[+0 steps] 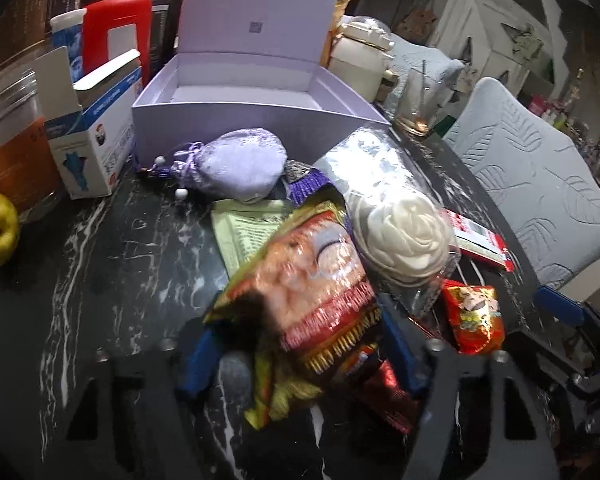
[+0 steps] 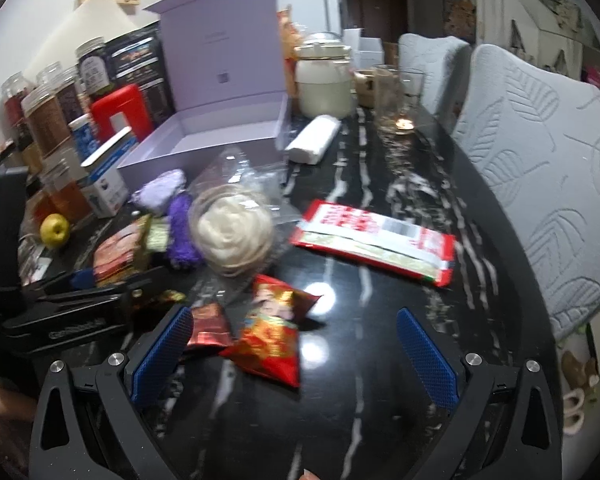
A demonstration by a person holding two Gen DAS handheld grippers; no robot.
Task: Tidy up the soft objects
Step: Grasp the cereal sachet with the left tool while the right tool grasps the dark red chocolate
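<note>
Holding snack packet point(image 1: 320, 280): left gripper point(image 1: 296, 356) clenched on it, long axis pointing ahead toward open lavender box point(image 1: 256, 120) beyond lavender pouch point(image 1: 240, 164). Right gripper point(image 2: 296, 348): released, red snack bag point(image 2: 272, 332) between its fingers on tabletop point(image 2: 380, 400).

Snack bag point(image 1: 320, 280) hides left claw's point(image 1: 300, 364) fingertips.

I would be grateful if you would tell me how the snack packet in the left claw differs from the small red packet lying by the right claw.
The orange snack packet is larger and gripped between the left claw pads, lifted off the table. The small red packet is smaller, redder, and lies free on the black marble table, ahead of the open right claw. Both are shiny, crinkled foil.
</note>
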